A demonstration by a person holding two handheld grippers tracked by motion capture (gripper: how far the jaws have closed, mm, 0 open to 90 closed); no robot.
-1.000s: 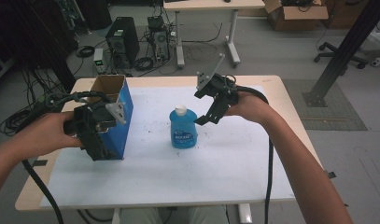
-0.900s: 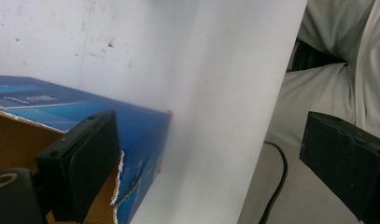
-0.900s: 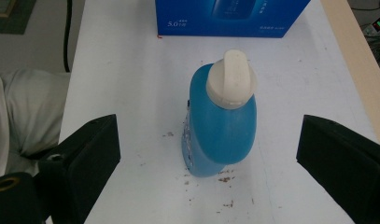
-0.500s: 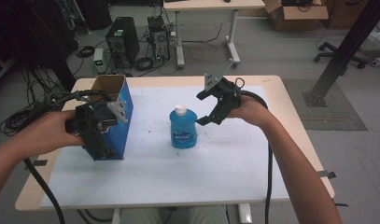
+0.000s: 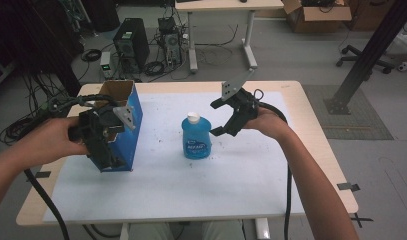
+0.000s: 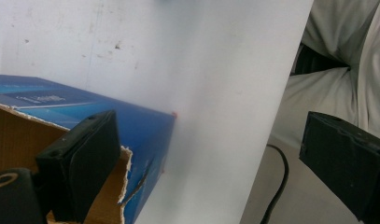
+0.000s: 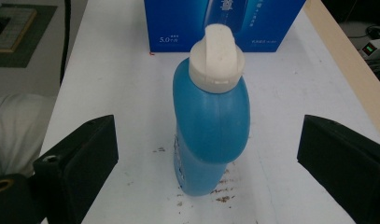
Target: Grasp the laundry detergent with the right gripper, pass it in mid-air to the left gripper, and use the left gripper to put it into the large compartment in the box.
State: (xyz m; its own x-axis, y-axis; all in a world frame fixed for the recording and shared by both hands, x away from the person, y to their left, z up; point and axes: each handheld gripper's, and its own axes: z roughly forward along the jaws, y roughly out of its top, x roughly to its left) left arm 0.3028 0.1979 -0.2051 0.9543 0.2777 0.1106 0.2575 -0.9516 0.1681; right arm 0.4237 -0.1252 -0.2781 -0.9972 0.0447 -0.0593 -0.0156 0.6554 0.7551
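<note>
Two claws work over the white-topped surface [image 5: 201, 185]: the left claw [image 5: 103, 135] is spread wide, one jaw inside the open blue cardboard box [image 5: 122, 131] at its torn rim, while the right claw [image 5: 222, 117] hangs spread beside the upright blue plastic bottle with a white cap [image 5: 196, 136], not touching. Closing off-centre could topple that tall bottle; the torn rim might rip further. Brown specks dot the surface; computers and cables clutter the floor behind.

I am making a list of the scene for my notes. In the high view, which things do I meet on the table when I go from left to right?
left gripper → blue box → blue bottle → right gripper
</note>
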